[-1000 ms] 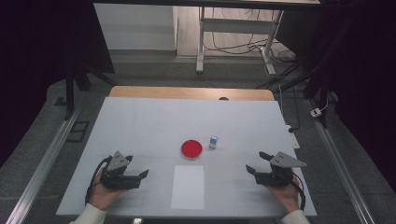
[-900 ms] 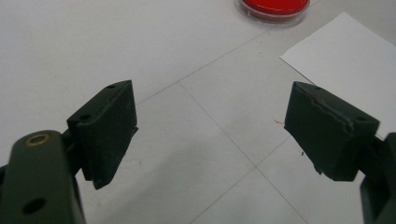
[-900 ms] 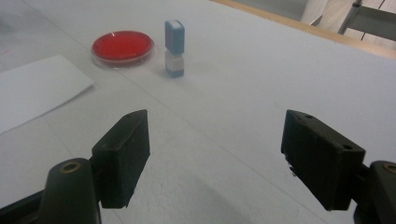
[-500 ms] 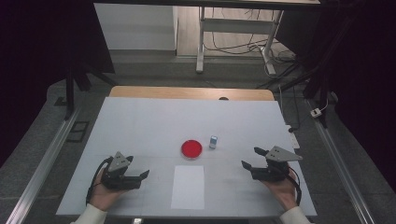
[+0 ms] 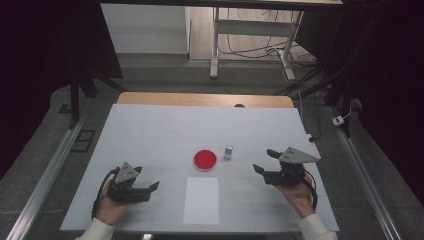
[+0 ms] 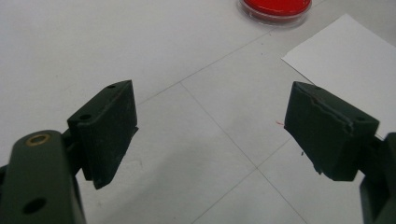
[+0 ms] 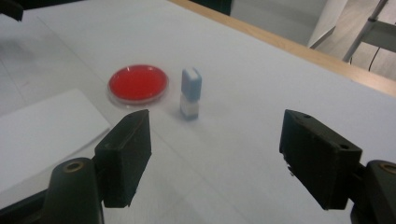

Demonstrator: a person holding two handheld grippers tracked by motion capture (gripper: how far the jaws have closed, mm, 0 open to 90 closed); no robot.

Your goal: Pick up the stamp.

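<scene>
White table (image 5: 150, 130), person seated at the near edge, a gripper in each hand. Left gripper (image 5: 150, 187) low at the near left, held in the left hand (image 5: 111, 207); jaws spread wide, nothing between them. In the left gripper view its two black pads (image 6: 109, 128) stand well apart over bare tabletop with faint grid lines. Ahead of those fingers and toward the right one sits the red dish (image 6: 275, 8), a shallow clear-rimmed round thing with red fill, cut off by the top of that view. The white paper sheet (image 6: 348, 58) lies just beyond the right pad, its corner pointing in toward the gap.

Right gripper (image 5: 265, 162) at the near right, raised a bit off the table, in the right hand (image 5: 299, 196); grey three-cornered plate on top. Jaws released, wide apart, empty. In the right gripper view its pads (image 7: 128, 149) frame open tabletop. Past the left finger: the red dish (image 7: 138, 83), and just beside it, toward the gap, a small upright vial (image 7: 190, 93) with a blue cap over a white body, a little blurred. Dish and vial near each other, not touching. Paper sheet (image 7: 42, 126) lies beside and behind the left finger.

From above: dish (image 5: 205, 159) mid-table between both grippers, vial (image 5: 228, 152) just right of it, paper (image 5: 201, 200) nearer the person, between the two hands. Wooden table edge (image 5: 205, 100) at the far side.
</scene>
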